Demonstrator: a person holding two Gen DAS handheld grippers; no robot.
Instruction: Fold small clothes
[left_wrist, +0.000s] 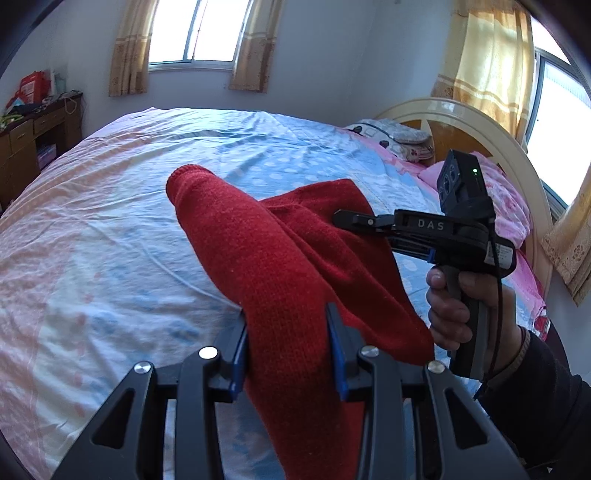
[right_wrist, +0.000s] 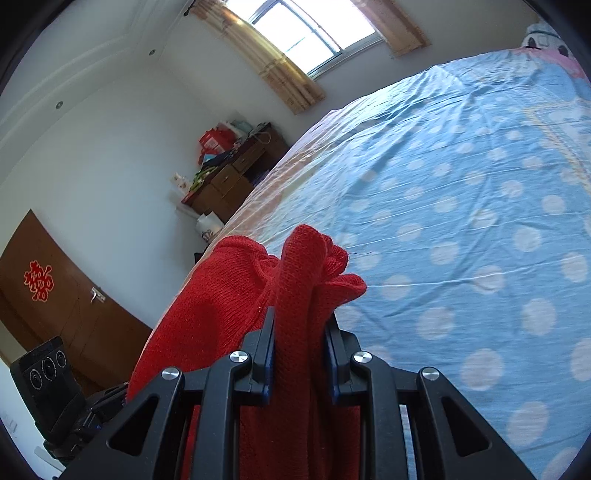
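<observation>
Fold not yet laid: my left gripper (left_wrist: 288, 347) and right gripper (right_wrist: 300, 343) each pinch the red knitted garment (left_wrist: 280, 258), held aloft over the blue dotted bedsheet (left_wrist: 122, 229).

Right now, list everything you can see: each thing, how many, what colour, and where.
red knit garment: one, red, lifted over the bed, held in both grippers
bed sheet: one, blue with white dots and pink, covering the bed
headboard: one, cream and wood, right
windows: two, yellow curtains, far walls
wooden desk: one, brown, cluttered, left wall
left gripper: black, shut on garment
right gripper: black, shut on garment
hand: holding right gripper's handle
</observation>
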